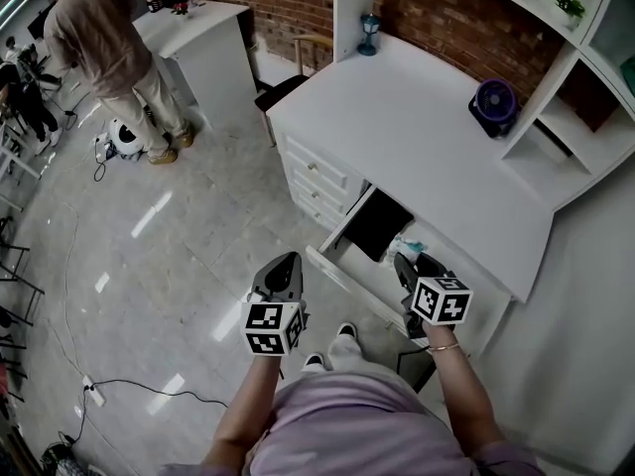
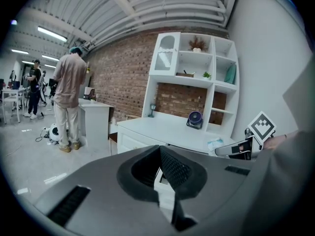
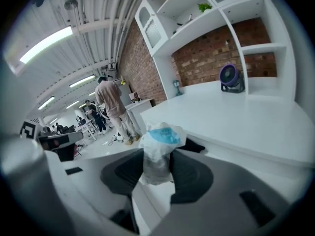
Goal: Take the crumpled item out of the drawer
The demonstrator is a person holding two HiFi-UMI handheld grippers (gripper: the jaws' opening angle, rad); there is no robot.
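The crumpled item [image 3: 158, 146] is a white plastic wad with a blue patch, pinched between the pads of my right gripper [image 3: 157, 170], which is shut on it. In the head view the crumpled item [image 1: 410, 249] hangs at the tip of the right gripper [image 1: 405, 263], just above the right end of the open drawer [image 1: 335, 271], whose inside looks dark. My left gripper [image 1: 287, 261] hovers in front of the drawer's front panel, jaws together and empty. The left gripper view shows its jaws meeting with nothing between them, and the crumpled item [image 2: 215, 143] off to the right.
The drawer belongs to a white desk [image 1: 417, 127] with a purple fan [image 1: 493, 102], a small lantern [image 1: 369, 33] and white shelves behind. A person [image 1: 104, 43] stands at another white table far left. A cable and power strip [image 1: 89, 390] lie on the floor.
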